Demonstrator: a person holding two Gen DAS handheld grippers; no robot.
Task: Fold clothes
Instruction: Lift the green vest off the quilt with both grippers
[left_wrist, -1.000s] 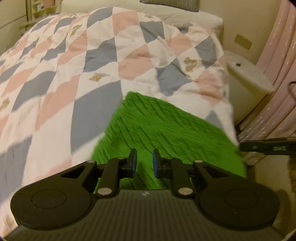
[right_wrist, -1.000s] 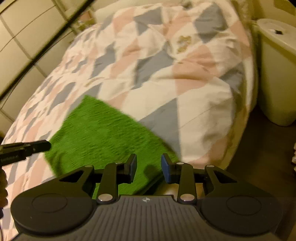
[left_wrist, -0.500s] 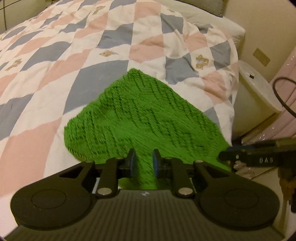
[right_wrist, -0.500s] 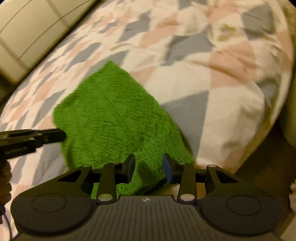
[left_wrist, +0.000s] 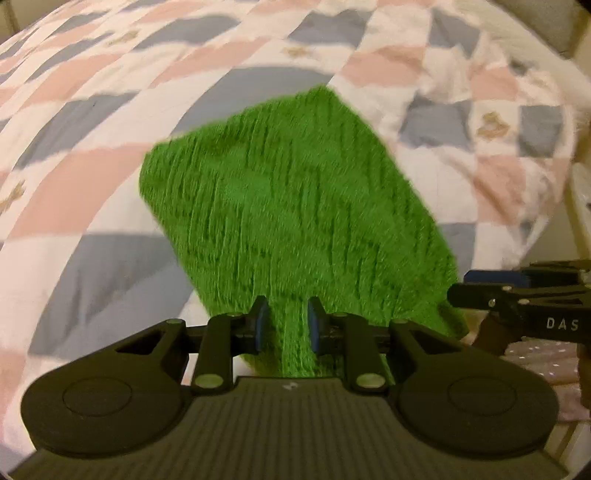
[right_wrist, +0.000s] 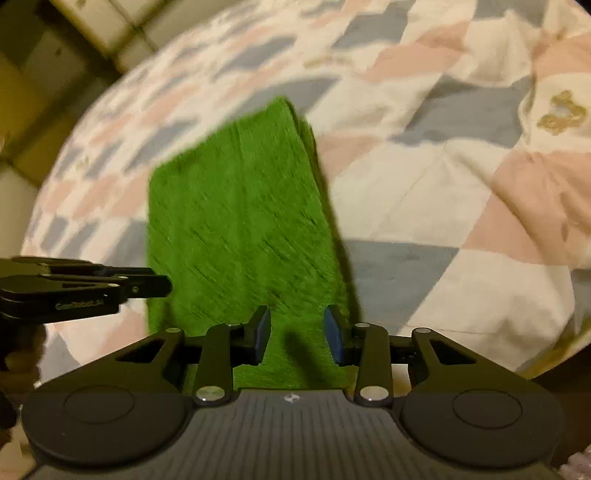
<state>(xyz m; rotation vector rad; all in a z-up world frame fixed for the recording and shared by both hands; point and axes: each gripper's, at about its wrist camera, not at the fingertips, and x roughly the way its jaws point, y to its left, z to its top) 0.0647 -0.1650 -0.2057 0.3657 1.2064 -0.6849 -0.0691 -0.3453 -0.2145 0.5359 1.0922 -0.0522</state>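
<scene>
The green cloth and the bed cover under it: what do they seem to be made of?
Green cloth: likely knitted yarn or terry, matte and fuzzy, ribbed lines showing; blur leaves it open. Bed cover: probably soft quilted cotton, matte, with printed diamonds and puffy seams.

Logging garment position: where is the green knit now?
In both wrist views the green knit lies on the patchwork quilt, its near edge between both hand-held grippers' fingers.

Green knit cloth (left_wrist: 291, 206) on the diamond-patterned quilt (left_wrist: 92, 177), its near edge between the left hand-held gripper (left_wrist: 284, 325) pads.
</scene>
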